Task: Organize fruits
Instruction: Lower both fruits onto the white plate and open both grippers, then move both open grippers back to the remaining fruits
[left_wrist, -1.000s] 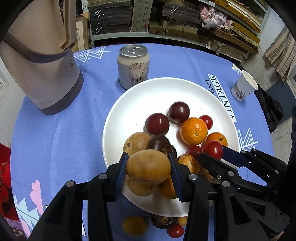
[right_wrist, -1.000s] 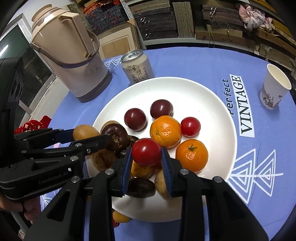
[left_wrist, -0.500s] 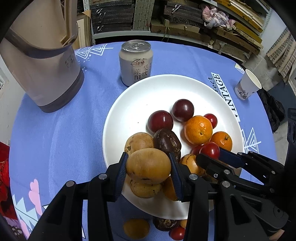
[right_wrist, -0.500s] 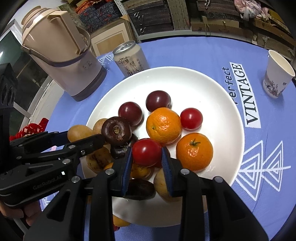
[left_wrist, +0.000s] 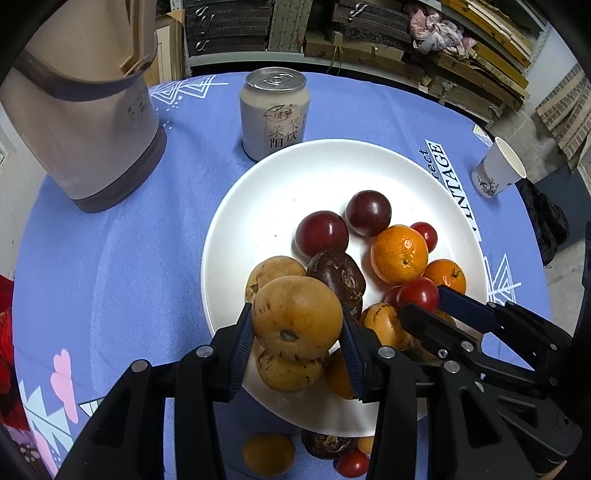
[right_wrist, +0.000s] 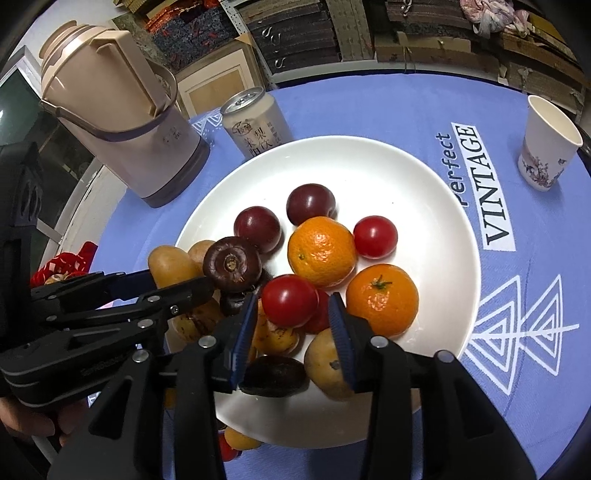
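A white plate (left_wrist: 325, 173) (right_wrist: 424, 192) on the blue cloth holds plums, oranges, tomatoes, brown fruits and dark round fruits. My left gripper (left_wrist: 297, 332) is shut on a yellow-brown fruit (left_wrist: 295, 317) above the plate's near left part; it also shows in the right wrist view (right_wrist: 170, 264). My right gripper (right_wrist: 291, 325) has opened; a red tomato (right_wrist: 290, 301) (left_wrist: 417, 293) sits against its left pad, with a gap to the right pad, above the fruit pile.
A drink can (left_wrist: 273, 110) (right_wrist: 256, 123) stands behind the plate. A beige thermos jug (left_wrist: 81, 110) (right_wrist: 118, 110) stands at the back left. A paper cup (left_wrist: 496, 168) (right_wrist: 546, 144) stands at the right. Small fruits (left_wrist: 267, 454) lie on the cloth before the plate.
Both grippers have moved forward and lower over the plate. The right gripper's jaws have parted around the tomato. The left gripper still holds its fruit.
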